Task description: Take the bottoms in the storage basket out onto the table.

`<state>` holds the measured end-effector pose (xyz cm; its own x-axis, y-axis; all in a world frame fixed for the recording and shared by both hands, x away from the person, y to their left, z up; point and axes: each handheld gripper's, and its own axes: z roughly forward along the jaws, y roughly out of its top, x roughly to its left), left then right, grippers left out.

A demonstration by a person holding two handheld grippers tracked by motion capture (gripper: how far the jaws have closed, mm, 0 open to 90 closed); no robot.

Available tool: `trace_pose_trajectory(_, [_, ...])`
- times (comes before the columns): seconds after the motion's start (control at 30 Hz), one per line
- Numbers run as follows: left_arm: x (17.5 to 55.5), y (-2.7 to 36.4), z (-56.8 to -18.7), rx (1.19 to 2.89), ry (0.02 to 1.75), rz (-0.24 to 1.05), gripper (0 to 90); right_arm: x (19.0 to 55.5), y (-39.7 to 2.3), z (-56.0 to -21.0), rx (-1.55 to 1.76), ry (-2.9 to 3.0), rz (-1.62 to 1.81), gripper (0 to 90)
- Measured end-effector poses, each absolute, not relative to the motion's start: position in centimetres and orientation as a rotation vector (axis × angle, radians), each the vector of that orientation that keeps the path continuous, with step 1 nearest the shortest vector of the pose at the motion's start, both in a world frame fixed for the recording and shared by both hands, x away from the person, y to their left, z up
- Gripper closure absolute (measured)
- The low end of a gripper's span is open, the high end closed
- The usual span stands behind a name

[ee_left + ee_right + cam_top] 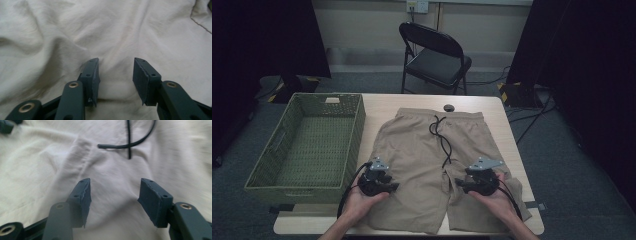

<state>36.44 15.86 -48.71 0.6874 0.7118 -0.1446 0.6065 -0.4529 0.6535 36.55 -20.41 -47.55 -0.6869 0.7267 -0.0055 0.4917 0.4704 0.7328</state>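
1. The beige shorts (432, 165) lie spread flat on the tabletop (382, 102), waistband at the far edge, both legs running toward the near edge.
2. A black drawstring (443, 140) snakes down from the waistband along the middle of the shorts; in the right gripper view its loose end (125, 145) crosses the cloth just ahead of the jaws.
3. The left tool (393, 186) sits over the near part of the left leg, held in the person's left hand (359, 200), its cable looping off toward the basket side.
4. Up close, the left tool (116, 77) has its jaws spread, bare rumpled cloth in the gap, the pads pressing on nothing.
5. Over to the right tool (460, 183): it hangs above the near part of the right leg, close to the crotch seam, with the right hand (497, 197) behind it.
6. The right tool (113, 200) also stands with jaws apart; a soft ridge of fabric runs up ahead of them, but nothing is pinched.
7. A green woven basket (262, 170) stands to the left, just beside the shorts, hanging off the left edge of the tabletop.
8. Beyond the far edge, a black folding chair (434, 55) faces the scene, well apart from everything else.
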Motion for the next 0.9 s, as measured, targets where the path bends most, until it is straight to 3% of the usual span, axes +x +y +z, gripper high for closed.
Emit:
trace_pose_trajectory(0.4, [36.3, 16.0, -48.7, 2.195, 1.013, 0.196, 54.5, 35.5, -19.8, -49.3, 0.963, 2.548, 0.958, 36.2])
trace_pose_trajectory(0.9, [35.8, 16.0, -48.7, 2.212, 0.983, 0.2, 54.9, 36.1, -22.7, -47.4, 1.083, 2.376, 1.084, 33.3])
